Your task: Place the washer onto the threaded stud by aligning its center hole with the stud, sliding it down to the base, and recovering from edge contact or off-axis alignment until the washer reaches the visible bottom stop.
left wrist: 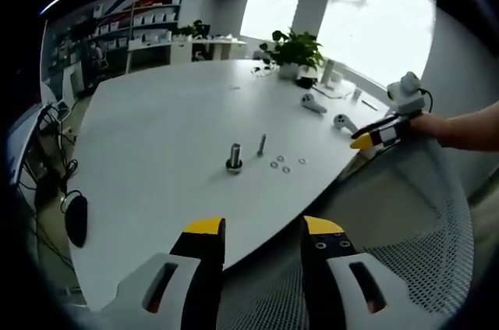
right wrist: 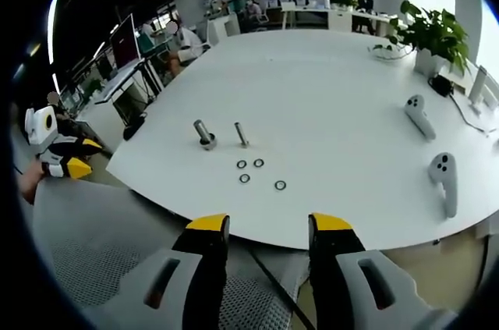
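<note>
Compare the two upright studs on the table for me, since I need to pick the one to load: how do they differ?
The left stud looks thicker and leans, while the right stud looks slimmer and stands straighter. The left stud has a wide dark collar at its foot; the right stud has only a small base. The loose washers lie nearer the right stud. Both are grey metal, standing on the white table, with nothing visibly on either shaft.

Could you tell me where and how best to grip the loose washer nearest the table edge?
Probably pinch the washer across its outer rim, coming from above. It lies flat on the table, apart from the other three, so nothing crowds the right gripper.
</note>
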The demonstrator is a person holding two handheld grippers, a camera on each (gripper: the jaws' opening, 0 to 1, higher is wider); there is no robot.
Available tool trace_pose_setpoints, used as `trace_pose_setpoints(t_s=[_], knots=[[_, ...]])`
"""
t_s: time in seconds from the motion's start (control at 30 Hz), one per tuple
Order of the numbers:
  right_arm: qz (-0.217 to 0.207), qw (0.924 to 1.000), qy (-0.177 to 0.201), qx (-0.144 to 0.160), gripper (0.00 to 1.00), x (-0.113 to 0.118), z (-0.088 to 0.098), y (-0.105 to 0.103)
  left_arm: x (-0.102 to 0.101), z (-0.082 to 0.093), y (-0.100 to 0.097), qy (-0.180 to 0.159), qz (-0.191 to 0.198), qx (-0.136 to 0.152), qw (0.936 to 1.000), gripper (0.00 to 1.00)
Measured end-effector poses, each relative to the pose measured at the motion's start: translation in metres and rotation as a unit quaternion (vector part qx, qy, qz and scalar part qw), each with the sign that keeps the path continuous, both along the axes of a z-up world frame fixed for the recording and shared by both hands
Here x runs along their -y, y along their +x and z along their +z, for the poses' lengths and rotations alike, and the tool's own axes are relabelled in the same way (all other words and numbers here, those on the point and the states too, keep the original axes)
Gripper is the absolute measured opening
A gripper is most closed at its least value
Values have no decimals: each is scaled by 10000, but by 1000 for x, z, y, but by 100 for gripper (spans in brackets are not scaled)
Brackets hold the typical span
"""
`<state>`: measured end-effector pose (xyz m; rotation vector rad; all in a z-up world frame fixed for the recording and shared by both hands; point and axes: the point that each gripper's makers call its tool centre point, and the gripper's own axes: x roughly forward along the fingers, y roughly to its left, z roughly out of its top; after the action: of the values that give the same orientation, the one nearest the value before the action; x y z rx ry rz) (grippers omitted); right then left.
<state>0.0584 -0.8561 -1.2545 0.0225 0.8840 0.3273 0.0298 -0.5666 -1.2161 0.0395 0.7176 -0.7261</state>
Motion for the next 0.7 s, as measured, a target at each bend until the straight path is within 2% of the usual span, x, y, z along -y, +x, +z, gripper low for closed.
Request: trace_pose_setpoints(t_s=[0.27, 0.3, 0.4, 0.6, 0.7], knots=[[-8, 10000, -82, 29, 49, 0, 2, 4, -2, 1, 3, -45, 95, -13, 9999, 36], [114, 9995, -256, 109, 49, 2, 4, 6, -2, 1, 3, -37, 96, -7, 9999, 36], [332, 9985, -424, 107, 49, -2, 5, 5, -2, 1, 3, -18, 90, -12, 10000, 36], [438, 9983, -374, 23, 49, -7, 6, 9, -2, 1, 2, -53, 76, -19, 10000, 36], [668, 9962, -559, -12, 49, -8, 5, 13, -1, 1, 2, -49, 57, -21, 10000, 36]])
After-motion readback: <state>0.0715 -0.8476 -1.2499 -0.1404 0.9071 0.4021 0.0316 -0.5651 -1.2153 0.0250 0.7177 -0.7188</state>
